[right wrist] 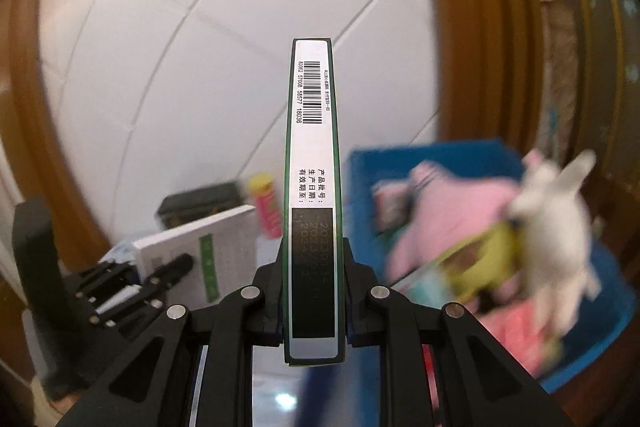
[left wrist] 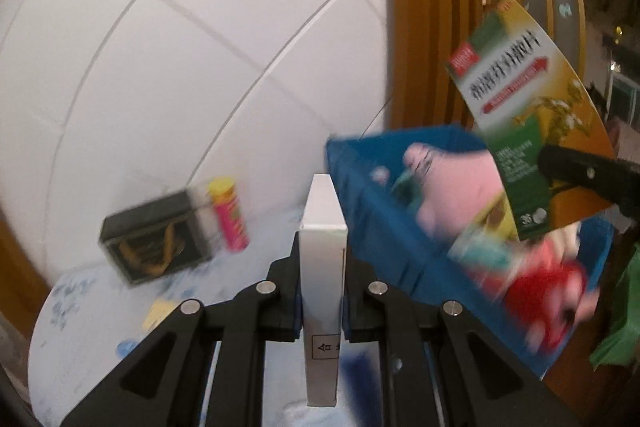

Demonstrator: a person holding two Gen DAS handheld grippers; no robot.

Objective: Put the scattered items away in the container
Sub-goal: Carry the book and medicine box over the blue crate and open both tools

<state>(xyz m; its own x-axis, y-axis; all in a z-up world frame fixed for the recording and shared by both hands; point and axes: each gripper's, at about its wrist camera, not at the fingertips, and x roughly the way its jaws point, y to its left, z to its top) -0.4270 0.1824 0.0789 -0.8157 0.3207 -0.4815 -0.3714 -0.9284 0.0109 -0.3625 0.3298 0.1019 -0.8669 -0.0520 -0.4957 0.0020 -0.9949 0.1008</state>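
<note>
My left gripper (left wrist: 322, 267) is shut on a white box (left wrist: 323, 267) held edge-on, just left of the blue bin (left wrist: 372, 195). My right gripper (right wrist: 314, 267) is shut on a green and yellow medicine box (right wrist: 312, 187), edge-on with a barcode; the left wrist view shows this box (left wrist: 528, 115) held above the bin. The right wrist view shows the left gripper (right wrist: 132, 287) with the white box (right wrist: 200, 251) at the lower left. The bin (right wrist: 432, 155) holds a pink plush (right wrist: 452, 223), a white plush (right wrist: 552, 219) and a red item (left wrist: 548, 299).
A dark box (left wrist: 156, 243) and a pink and yellow tube (left wrist: 230, 215) stand on the patterned white table (left wrist: 80, 307) by the white tiled wall. Wooden framing stands behind the bin. A green bag (left wrist: 624, 323) shows at the far right.
</note>
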